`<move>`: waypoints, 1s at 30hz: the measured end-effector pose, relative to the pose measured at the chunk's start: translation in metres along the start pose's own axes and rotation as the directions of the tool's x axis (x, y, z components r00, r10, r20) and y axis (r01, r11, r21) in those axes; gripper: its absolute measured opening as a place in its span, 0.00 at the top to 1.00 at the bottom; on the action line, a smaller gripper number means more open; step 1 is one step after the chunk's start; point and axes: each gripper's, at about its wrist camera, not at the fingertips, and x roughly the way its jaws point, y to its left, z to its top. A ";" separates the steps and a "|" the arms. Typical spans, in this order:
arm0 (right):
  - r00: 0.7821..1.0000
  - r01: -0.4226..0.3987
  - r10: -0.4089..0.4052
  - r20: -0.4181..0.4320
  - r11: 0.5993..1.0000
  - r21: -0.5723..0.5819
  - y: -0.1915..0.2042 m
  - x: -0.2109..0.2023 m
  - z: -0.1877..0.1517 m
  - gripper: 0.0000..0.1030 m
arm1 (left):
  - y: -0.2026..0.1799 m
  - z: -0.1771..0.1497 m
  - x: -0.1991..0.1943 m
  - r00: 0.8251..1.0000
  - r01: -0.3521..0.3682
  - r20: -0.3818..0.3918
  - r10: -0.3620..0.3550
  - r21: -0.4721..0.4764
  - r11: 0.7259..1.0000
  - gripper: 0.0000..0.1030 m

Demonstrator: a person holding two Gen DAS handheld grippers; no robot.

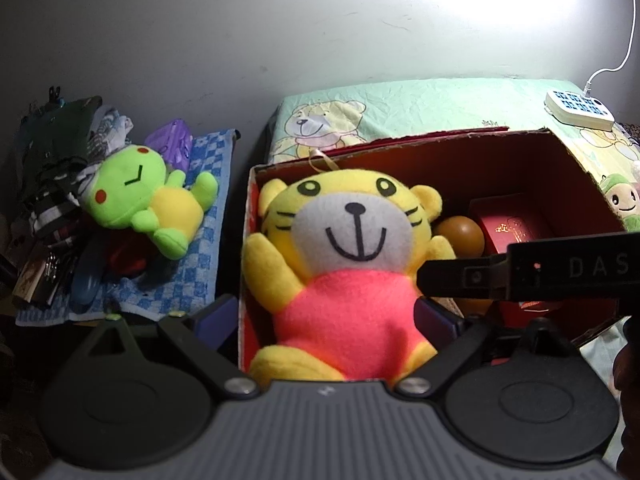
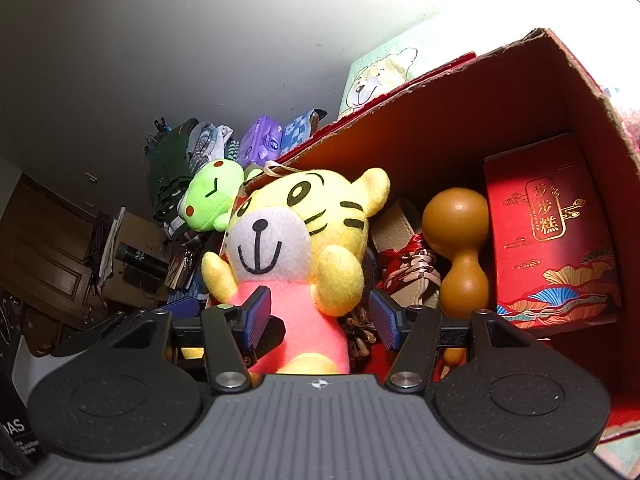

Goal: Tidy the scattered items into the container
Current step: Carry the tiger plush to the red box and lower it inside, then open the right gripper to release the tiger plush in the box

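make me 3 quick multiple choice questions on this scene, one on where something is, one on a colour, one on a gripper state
1. Where does the green frog plush lie?
A. inside the cardboard box
B. on the blue checked towel outside the box
C. on the white power strip

2. What colour is the body of the yellow tiger plush?
A. pink
B. purple
C. black

3. How does the right gripper stand?
A. shut on the wooden gourd
B. shut on the red gift box
C. open, pads clear of the tiger plush

Answers:
1 B: it rests on the blue checked towel, left of the cardboard box.
2 A: its torso is pink.
3 C: in the right wrist view both pads stand apart on either side of the plush, without pressing it.
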 end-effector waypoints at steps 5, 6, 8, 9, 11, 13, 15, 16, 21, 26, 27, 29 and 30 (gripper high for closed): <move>0.999 0.036 -0.035 0.029 0.999 -0.022 0.001 -0.011 -0.002 0.43 | -0.001 0.000 -0.010 1.000 -0.001 0.012 0.002 -0.015 1.000 0.05; 0.998 0.046 -0.045 0.031 0.999 -0.027 0.002 -0.012 -0.002 0.43 | -0.002 0.000 -0.012 1.000 -0.005 0.014 0.006 -0.014 1.000 0.04; 0.997 0.065 -0.064 0.038 0.997 -0.040 0.002 -0.015 -0.004 0.43 | -0.004 -0.001 -0.014 1.000 -0.014 0.014 0.014 -0.012 1.000 0.03; 0.997 0.074 -0.072 0.041 0.996 -0.046 0.002 -0.017 -0.005 0.43 | -0.006 -0.001 -0.015 1.000 -0.019 0.010 0.019 -0.011 1.000 0.03; 0.995 0.092 -0.090 0.046 0.994 -0.056 0.001 -0.021 -0.007 0.43 | -0.006 -0.002 -0.014 1.000 -0.028 -0.002 0.028 -0.012 1.000 0.03; 0.993 0.107 -0.104 0.053 0.992 -0.062 0.002 -0.024 -0.009 0.43 | -0.007 -0.002 -0.014 0.999 -0.034 -0.013 0.034 -0.018 0.999 0.03; 0.991 0.124 -0.120 0.064 0.990 -0.069 0.002 -0.028 -0.011 0.43 | -0.008 -0.003 -0.013 0.999 -0.047 -0.026 0.046 -0.021 0.999 0.03; 0.989 0.132 -0.127 0.070 0.989 -0.072 0.002 -0.030 -0.012 0.43 | -0.009 -0.003 -0.013 0.998 -0.052 -0.030 0.051 -0.021 0.998 0.03; 0.983 0.170 -0.163 0.087 0.983 -0.076 0.000 -0.038 -0.014 0.43 | -0.013 -0.005 -0.014 0.997 -0.071 -0.037 0.070 -0.021 0.997 0.03; 0.977 0.196 -0.187 0.104 0.976 -0.091 0.003 -0.045 -0.017 0.43 | -0.019 -0.003 -0.019 0.994 -0.105 -0.029 0.104 -0.002 0.995 0.03; 0.975 0.205 -0.195 0.106 0.974 -0.097 0.004 -0.045 -0.017 0.43 | -0.020 -0.003 -0.020 0.993 -0.110 -0.029 0.110 0.000 0.994 0.03; 0.971 0.223 -0.210 0.114 0.969 -0.109 0.006 -0.048 -0.018 0.43 | -0.022 -0.002 -0.022 0.993 -0.116 -0.031 0.116 0.003 0.993 0.03; 0.969 0.231 -0.219 0.114 0.967 -0.109 0.007 -0.048 -0.018 0.43 | -0.022 -0.001 -0.023 0.993 -0.118 -0.031 0.118 0.002 0.993 0.03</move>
